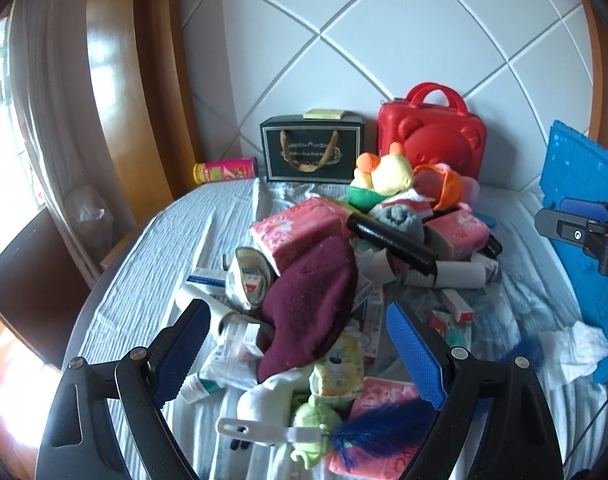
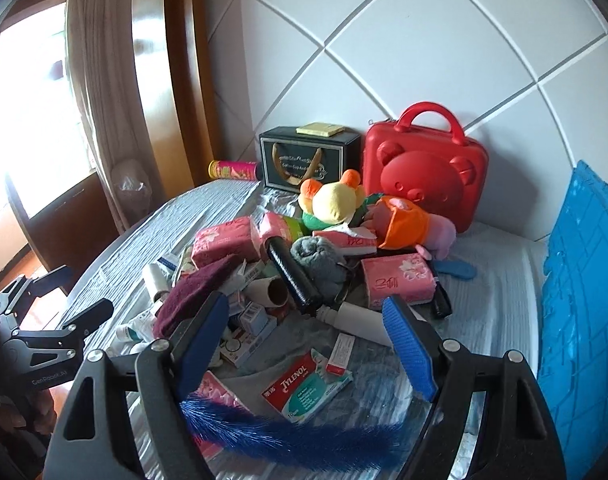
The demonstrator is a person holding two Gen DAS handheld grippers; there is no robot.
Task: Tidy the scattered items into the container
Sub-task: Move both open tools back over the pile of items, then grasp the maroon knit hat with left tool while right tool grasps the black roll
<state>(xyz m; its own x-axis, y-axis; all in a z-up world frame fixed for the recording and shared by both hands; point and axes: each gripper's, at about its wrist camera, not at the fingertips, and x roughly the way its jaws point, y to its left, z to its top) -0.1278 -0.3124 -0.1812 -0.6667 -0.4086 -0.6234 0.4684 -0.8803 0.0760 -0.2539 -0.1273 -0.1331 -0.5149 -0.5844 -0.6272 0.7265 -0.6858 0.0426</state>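
Observation:
A heap of scattered items lies on the striped bed sheet (image 1: 136, 280). It holds a maroon hat (image 1: 308, 312), pink tissue packs (image 1: 300, 228), a black roller (image 1: 392, 244), a yellow plush toy (image 1: 388, 174) and a blue-bristled brush (image 1: 304, 436). My left gripper (image 1: 298, 320) is open over the maroon hat and holds nothing. My right gripper (image 2: 306, 316) is open above small boxes, with a Tylenol box (image 2: 308, 388) and the brush bristles (image 2: 288, 432) below it. The blue crate (image 2: 584, 312) stands at the right edge, also in the left wrist view (image 1: 584, 240).
A red bear case (image 1: 432, 140), a black gift bag (image 1: 310, 150) and a pink can (image 1: 226, 170) stand against the white quilted headboard. A white cloth (image 1: 580, 348) lies by the crate. A wooden frame and curtain are at the left.

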